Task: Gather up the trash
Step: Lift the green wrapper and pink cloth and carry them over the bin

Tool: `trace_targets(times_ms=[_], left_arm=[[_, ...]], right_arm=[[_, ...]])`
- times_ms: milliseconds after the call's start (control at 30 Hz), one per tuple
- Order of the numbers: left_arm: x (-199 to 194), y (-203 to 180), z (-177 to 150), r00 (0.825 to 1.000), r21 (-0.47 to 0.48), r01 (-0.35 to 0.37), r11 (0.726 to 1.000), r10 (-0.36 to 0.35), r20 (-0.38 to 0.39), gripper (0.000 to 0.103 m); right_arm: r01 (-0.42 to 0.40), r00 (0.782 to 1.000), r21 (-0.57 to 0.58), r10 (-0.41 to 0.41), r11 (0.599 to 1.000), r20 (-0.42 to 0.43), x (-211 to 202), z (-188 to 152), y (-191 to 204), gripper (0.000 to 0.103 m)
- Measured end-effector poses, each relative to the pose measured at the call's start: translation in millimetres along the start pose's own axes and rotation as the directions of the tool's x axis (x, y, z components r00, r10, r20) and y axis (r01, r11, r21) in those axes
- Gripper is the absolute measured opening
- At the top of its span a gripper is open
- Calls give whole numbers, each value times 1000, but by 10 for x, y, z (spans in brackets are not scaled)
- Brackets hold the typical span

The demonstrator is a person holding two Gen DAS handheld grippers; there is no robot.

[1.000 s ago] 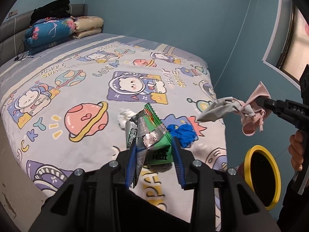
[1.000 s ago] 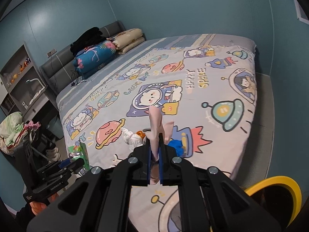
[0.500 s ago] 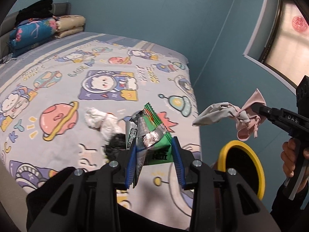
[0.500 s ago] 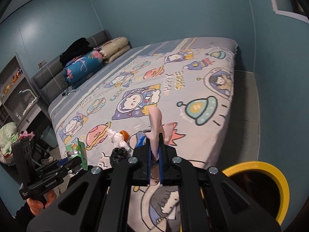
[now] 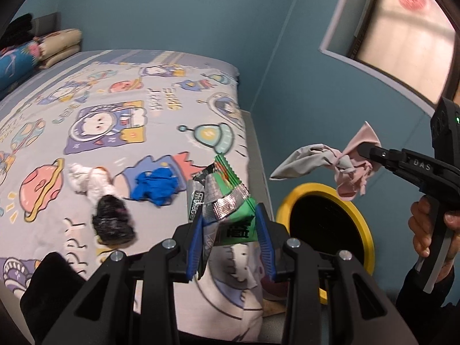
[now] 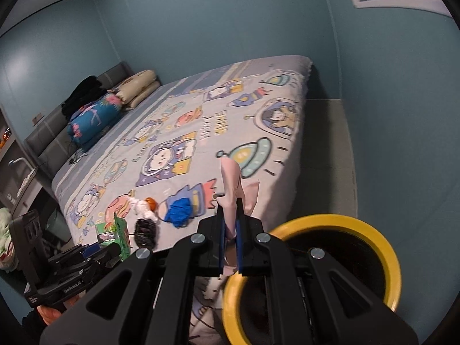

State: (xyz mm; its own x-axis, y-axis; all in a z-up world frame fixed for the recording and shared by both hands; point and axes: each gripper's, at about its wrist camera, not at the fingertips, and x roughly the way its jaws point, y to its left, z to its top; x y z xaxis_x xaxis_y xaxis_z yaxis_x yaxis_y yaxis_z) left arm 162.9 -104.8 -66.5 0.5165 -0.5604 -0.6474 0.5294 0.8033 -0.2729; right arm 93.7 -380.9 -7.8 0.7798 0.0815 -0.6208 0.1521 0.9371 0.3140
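Pink rag (image 5: pixel 352 169) clenched in right tool (image 6: pixel 230 227) above yellow bin (image 6: pixel 391 261), green wrapper (image 5: pixel 230 201) in left tool (image 5: pixel 230 241)

Glossy foil wrapper (image 5: pixel 227 201), soft pink cloth (image 5: pixel 349 169), matt printed bedsheet (image 5: pixel 115 115)

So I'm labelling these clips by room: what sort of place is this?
A bedroom, likely a child's: a bed with a cartoon space sheet, pillows stacked at its head, and a window in the blue wall.
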Motion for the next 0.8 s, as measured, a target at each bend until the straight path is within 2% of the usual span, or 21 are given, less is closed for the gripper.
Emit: trace_targets(times_ms=[300, 600, 800], left_arm=[[225, -523, -35, 996, 104, 79, 991, -74, -49, 33], [455, -937, -118, 983, 170, 160, 972, -143, -112, 33], [596, -1144, -245, 971, 197, 206, 959, -175, -161, 34]], right_arm=[[80, 997, 76, -80, 994, 6, -89, -141, -401, 5], [139, 990, 141, -137, 980, -20, -20, -280, -691, 5], [147, 989, 163, -140, 976, -52, 82, -347, -801, 5]])
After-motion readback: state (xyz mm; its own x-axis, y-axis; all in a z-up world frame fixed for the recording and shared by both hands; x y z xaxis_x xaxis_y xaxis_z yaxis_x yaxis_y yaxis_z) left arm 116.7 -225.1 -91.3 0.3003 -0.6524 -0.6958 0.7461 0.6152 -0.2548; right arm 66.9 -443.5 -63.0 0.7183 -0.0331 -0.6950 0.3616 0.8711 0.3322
